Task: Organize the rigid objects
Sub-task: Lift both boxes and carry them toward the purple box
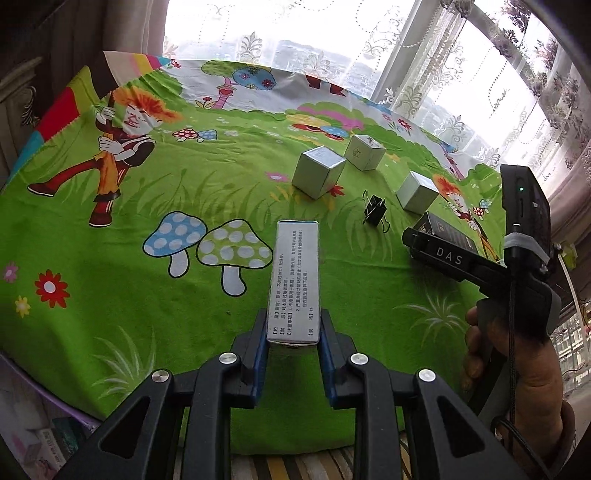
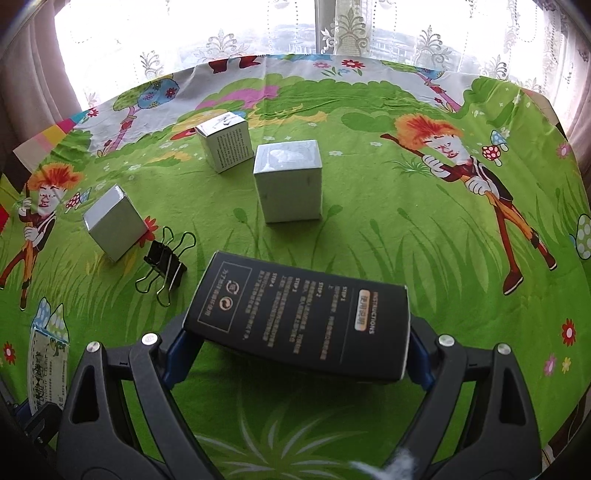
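My left gripper [image 1: 293, 332] is shut on a long white box [image 1: 295, 273] with printed text, held over the cartoon cloth. My right gripper [image 2: 295, 350] is shut on a flat black box [image 2: 299, 317] with white instructions text; it also shows in the left wrist view [image 1: 443, 229] at the right. Three silver-white cube boxes stand ahead: one in the middle [image 2: 288, 181], one behind it [image 2: 225, 140], one at the left [image 2: 114, 221]. A black binder clip [image 2: 164, 264] lies beside the left cube.
The table is covered by a green cartoon cloth [image 2: 406, 221]. A window with lace curtains [image 2: 258, 33] runs along the far edge. The white box shows at the lower left of the right wrist view [image 2: 48, 369].
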Available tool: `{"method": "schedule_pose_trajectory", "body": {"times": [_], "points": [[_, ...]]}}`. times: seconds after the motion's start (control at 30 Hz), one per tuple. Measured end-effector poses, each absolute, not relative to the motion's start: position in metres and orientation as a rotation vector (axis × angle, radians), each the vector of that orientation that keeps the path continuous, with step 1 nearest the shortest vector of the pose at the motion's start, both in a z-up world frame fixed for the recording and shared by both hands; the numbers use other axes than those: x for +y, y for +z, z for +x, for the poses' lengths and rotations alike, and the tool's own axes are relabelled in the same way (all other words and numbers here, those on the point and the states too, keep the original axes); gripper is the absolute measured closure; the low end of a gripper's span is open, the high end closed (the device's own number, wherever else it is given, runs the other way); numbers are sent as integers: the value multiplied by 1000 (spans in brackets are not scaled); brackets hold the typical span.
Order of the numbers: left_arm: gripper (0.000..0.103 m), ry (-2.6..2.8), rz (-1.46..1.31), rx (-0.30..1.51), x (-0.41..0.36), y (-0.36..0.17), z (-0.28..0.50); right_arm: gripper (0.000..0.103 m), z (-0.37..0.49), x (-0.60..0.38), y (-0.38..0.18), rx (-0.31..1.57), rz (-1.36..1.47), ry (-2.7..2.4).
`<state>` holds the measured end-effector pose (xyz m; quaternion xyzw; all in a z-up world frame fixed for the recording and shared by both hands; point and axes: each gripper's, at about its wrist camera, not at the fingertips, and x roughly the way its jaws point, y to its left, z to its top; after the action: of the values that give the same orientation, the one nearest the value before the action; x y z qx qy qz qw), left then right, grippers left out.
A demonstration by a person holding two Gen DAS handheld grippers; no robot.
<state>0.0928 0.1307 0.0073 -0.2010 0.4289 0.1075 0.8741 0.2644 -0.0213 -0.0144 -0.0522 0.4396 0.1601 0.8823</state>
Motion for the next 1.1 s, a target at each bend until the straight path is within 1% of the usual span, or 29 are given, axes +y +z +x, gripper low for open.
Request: {"method": "schedule_pose_trajectory", "body": {"times": [0.4, 0.67, 0.77, 1.1], "points": [[78, 311, -517, 825, 154, 23, 27, 11, 197, -6, 23, 843, -135, 476], [78, 422, -611, 795, 184, 18, -42, 11, 154, 7, 37, 826, -167, 575], [78, 481, -606, 780, 195, 19, -69, 11, 136, 17, 40, 827, -189, 629], [78, 664, -681, 720, 243, 15, -157, 11, 57, 61, 55, 810, -272, 886]]}}
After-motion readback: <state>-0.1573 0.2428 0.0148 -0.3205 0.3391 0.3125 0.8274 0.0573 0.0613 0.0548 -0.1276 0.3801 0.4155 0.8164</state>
